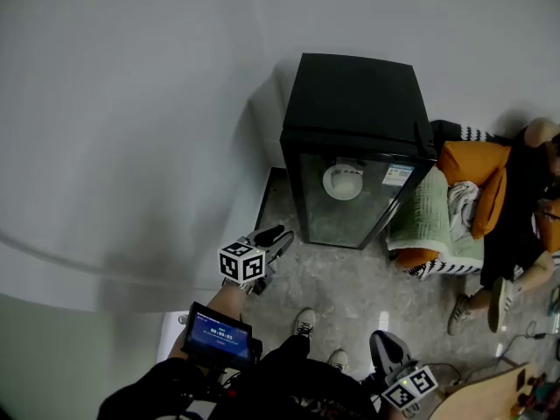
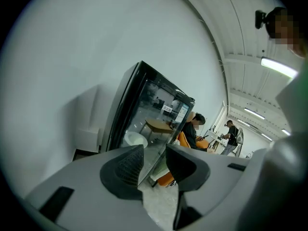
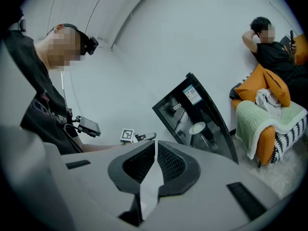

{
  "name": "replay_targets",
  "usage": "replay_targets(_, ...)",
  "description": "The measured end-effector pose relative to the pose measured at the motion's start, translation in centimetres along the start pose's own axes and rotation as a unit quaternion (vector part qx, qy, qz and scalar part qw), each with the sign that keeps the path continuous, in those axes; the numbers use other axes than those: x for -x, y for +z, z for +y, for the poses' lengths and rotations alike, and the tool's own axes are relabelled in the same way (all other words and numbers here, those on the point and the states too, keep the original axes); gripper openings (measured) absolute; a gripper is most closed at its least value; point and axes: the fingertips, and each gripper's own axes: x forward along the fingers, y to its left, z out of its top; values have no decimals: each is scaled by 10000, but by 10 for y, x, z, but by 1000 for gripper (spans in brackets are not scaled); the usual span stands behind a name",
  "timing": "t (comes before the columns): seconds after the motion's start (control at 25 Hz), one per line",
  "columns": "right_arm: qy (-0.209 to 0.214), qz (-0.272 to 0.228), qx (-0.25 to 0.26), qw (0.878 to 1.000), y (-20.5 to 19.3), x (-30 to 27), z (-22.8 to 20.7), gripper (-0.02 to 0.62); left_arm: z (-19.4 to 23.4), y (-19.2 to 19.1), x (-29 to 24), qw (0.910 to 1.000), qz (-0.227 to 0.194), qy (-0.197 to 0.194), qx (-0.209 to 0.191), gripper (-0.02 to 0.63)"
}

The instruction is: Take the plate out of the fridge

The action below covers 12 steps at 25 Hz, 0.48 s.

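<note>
Head view: a black fridge (image 1: 350,121) stands on the stone-patterned floor (image 1: 324,278) against a white wall, its glass door closed. A white plate (image 1: 342,182) shows through the glass in the upper part of the cabinet. The left tongs (image 1: 273,234) hover near the door's lower left corner, clear of it. The right tongs (image 1: 383,344) hang low beside the person's shoes (image 1: 304,324), well apart from the fridge. Just right of the fridge is an orange chair (image 1: 477,160) draped with a green blanket (image 1: 429,217), and a seated person (image 1: 525,199) is next to it

Left gripper view: the left tongs (image 2: 155,153) stand open with nothing between the jaws. The edge of the fridge's glass door shows through the gap, and the plate (image 2: 134,139) sits behind the glass, just left of it

Right gripper view: the right tongs (image 3: 155,146) are closed, jaws meeting, empty. Beyond them the fridge (image 3: 197,114) keeps the plate (image 3: 197,128) inside, with the left tongs (image 3: 144,136) out in front of the door
</note>
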Motion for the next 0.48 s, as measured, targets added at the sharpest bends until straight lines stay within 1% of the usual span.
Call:
replay_targets(0.12, -117, 67, -5, 9999, -1, -11, 1, 5, 25, 15, -16, 9999, 4, 81, -133, 138)
replay_targets(0.2, -209, 102, 12, 9997, -2, -17, 3, 5, 43, 27, -29, 9996, 13, 152, -226, 179)
replay_targets(0.32, -395, 123, 5, 9991, -3, -21, 4, 5, 68, 45, -48, 9992, 15, 202, -334, 179)
replay_targets(0.48, -647, 124, -27, 9978, -3, -22, 4, 5, 89, 59, -70, 9986, 60, 164, -497, 181)
